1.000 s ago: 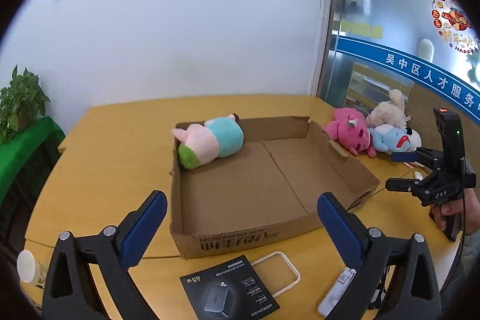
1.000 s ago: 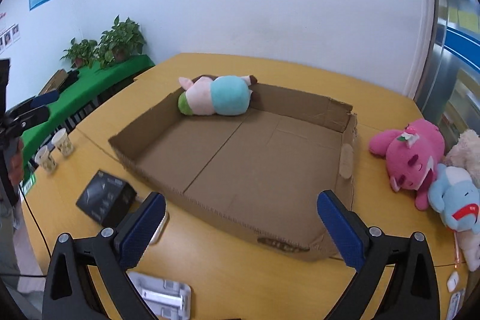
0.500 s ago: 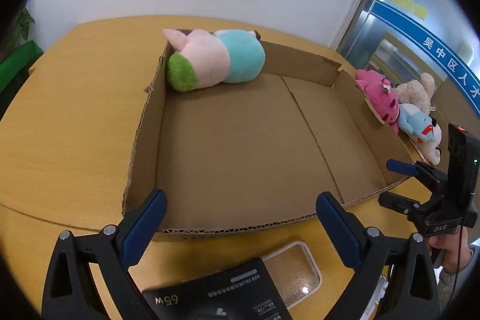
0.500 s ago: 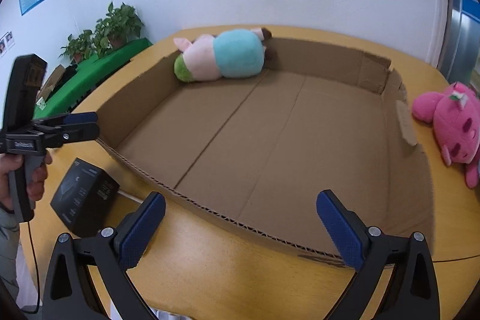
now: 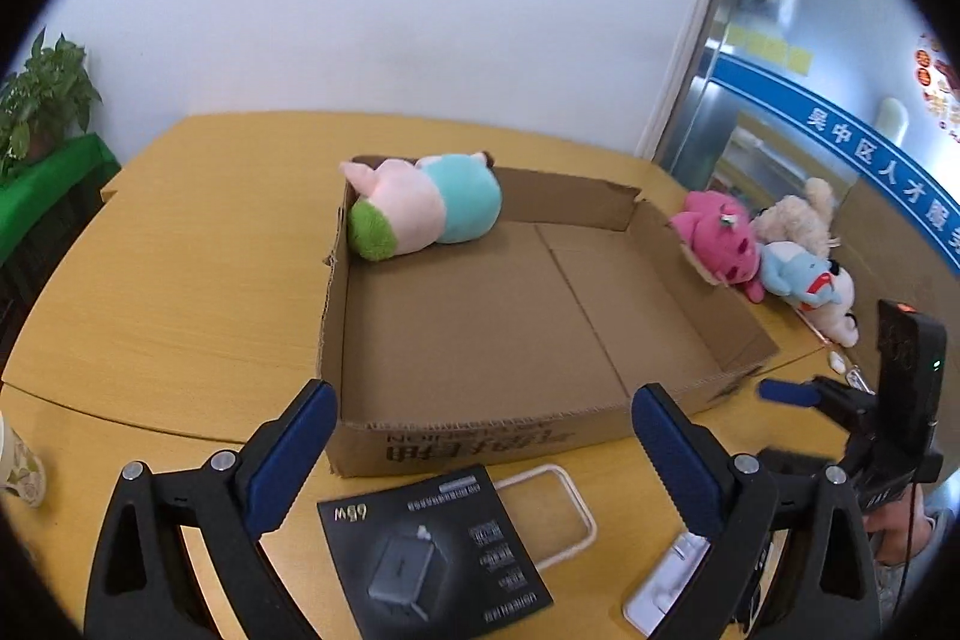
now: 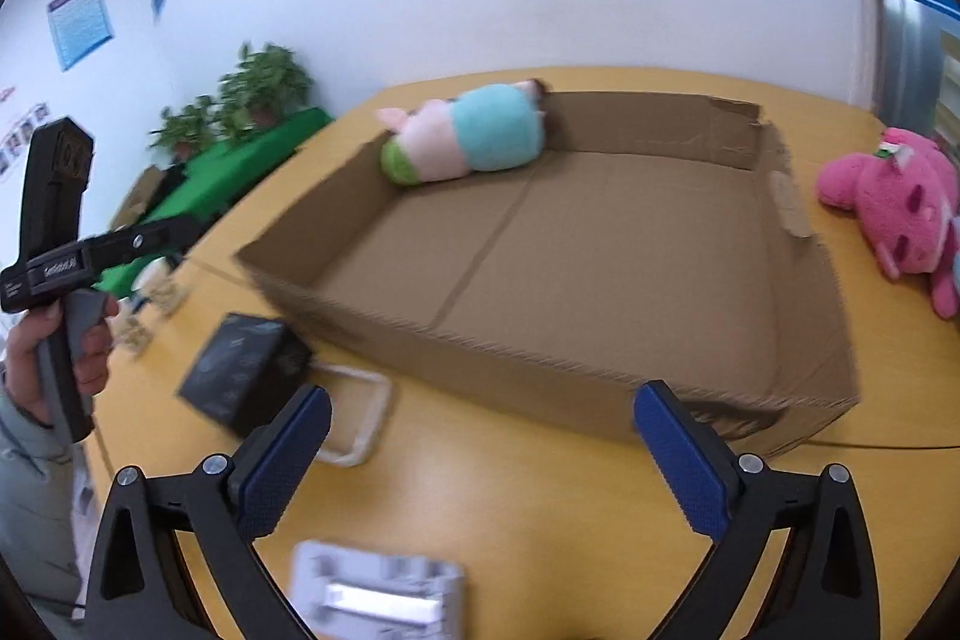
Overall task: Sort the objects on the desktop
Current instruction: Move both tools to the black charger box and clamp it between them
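Observation:
A shallow cardboard box (image 5: 480, 436) (image 6: 540, 376) sits on the wooden table, with a pink, teal and green plush (image 5: 423, 214) (image 6: 462, 142) lying in its far left corner. My left gripper (image 5: 480, 454) hangs open in front of the box's near wall, above a black charger box (image 5: 432, 550) (image 6: 240, 370) and a clear phone case (image 5: 552, 514) (image 6: 360, 418). My right gripper (image 6: 480, 451) is open too, over the table near a white tray-like item (image 6: 378, 592) (image 5: 666, 580). Neither holds anything.
A pink plush (image 5: 717, 244) (image 6: 894, 202), a blue plush (image 5: 798, 274) and a cream plush (image 5: 798, 214) lie right of the box. A paper cup (image 5: 18, 466) stands at the left table edge. Potted plants (image 6: 252, 94) on a green cloth stand beyond.
Both grippers have pulled back from above the box toward its near side. The black charger box, phone case and white item are back in view below them. Nothing was grasped.

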Available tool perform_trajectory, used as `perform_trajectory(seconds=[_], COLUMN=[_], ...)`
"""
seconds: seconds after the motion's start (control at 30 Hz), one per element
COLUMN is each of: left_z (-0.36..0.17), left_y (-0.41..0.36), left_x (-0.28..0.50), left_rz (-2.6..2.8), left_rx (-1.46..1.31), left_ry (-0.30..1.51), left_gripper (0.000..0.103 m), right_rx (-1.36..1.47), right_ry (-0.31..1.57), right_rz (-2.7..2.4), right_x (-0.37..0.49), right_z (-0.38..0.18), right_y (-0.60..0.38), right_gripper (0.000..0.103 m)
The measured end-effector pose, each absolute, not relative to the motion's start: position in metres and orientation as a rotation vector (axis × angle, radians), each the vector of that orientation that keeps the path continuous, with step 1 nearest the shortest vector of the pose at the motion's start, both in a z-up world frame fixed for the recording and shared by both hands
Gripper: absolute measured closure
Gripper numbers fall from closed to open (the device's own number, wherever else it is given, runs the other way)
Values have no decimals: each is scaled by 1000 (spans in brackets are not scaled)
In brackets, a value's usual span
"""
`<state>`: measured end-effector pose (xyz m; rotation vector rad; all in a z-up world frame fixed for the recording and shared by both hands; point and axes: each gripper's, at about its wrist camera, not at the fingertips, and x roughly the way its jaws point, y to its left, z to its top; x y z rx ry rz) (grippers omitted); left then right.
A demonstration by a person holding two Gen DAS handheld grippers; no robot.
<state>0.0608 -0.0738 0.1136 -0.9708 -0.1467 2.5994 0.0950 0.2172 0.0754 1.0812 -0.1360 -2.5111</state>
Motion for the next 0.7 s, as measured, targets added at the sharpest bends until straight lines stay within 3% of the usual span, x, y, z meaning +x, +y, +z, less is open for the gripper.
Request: perform_trajectory(seconds=[0.5, 0.7], left_z=[17, 1], left_y=[-131, -130], left_x=[68, 70], left_rz=[2478, 2406], left_rx=[-1247, -1277], left_ry=[-407, -396], left_gripper=[5, 16], right_rx=[1140, 1170], right_ry=[185, 95], right_rz=[-2138, -2095], right_x=[106, 103], right_z=[23, 13], right_y=[21, 12], right_gripper=[1, 8])
